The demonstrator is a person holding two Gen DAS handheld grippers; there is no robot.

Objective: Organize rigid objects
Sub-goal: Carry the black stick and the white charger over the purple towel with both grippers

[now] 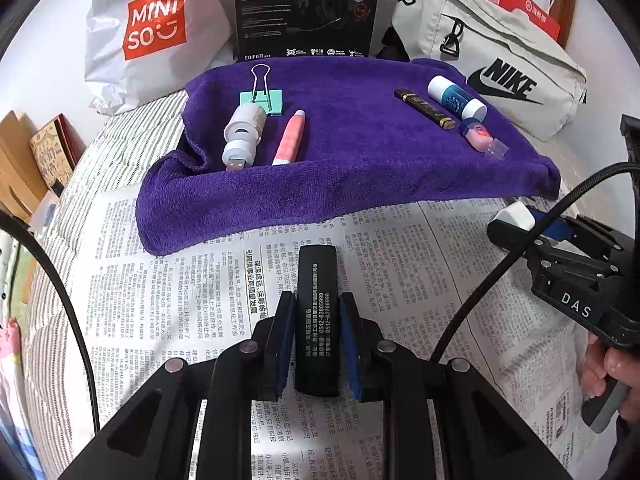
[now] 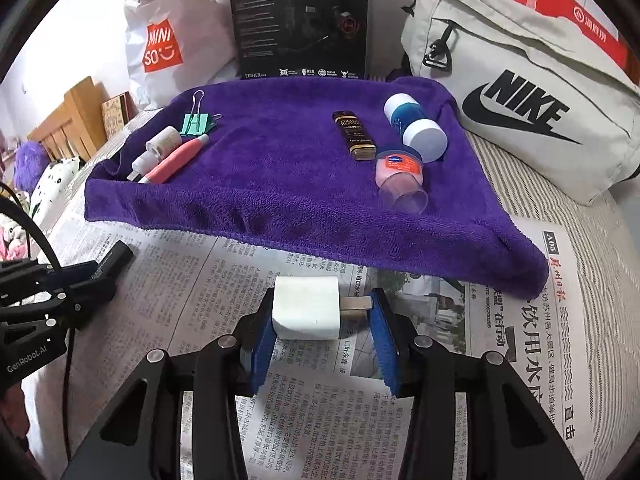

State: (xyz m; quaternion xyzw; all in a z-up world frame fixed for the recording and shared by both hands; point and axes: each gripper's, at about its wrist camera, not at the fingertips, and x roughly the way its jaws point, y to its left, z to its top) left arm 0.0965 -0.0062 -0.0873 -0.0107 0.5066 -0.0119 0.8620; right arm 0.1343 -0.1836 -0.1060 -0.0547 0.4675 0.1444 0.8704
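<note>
Left wrist view — grip: the left gripper (image 1: 316,336) is clamped on a black bar-shaped lighter (image 1: 317,316), a pad pressing each long side.
Left wrist view — axis: the lighter's long axis runs straight ahead along the fingers, its far end sticking out past the fingertips over the newspaper (image 1: 400,264).
Left wrist view — target: the purple towel (image 1: 340,168) lies directly ahead of the tool and a little higher; its near hem is just beyond the lighter's tip.
Left wrist view — open spot: the bare middle of the towel sits dead ahead, between the pink tube (image 1: 290,138) to the left and the dark slim box (image 1: 424,109) to the right.
Right wrist view — grip: the right gripper (image 2: 320,314) is closed on a white charger plug (image 2: 306,308) — the left pad on its body, the right pad against the prong tips.
Right wrist view — axis: the plug lies crosswise to the fingers, prongs pointing right.
Right wrist view — target: the towel's (image 2: 280,184) near edge is just ahead of the fingertips, the small pink jar (image 2: 400,178) ahead and right.
Nearer hand: both sit about equally close to the hem; I judge either needs a short forward-and-up carry.
</note>
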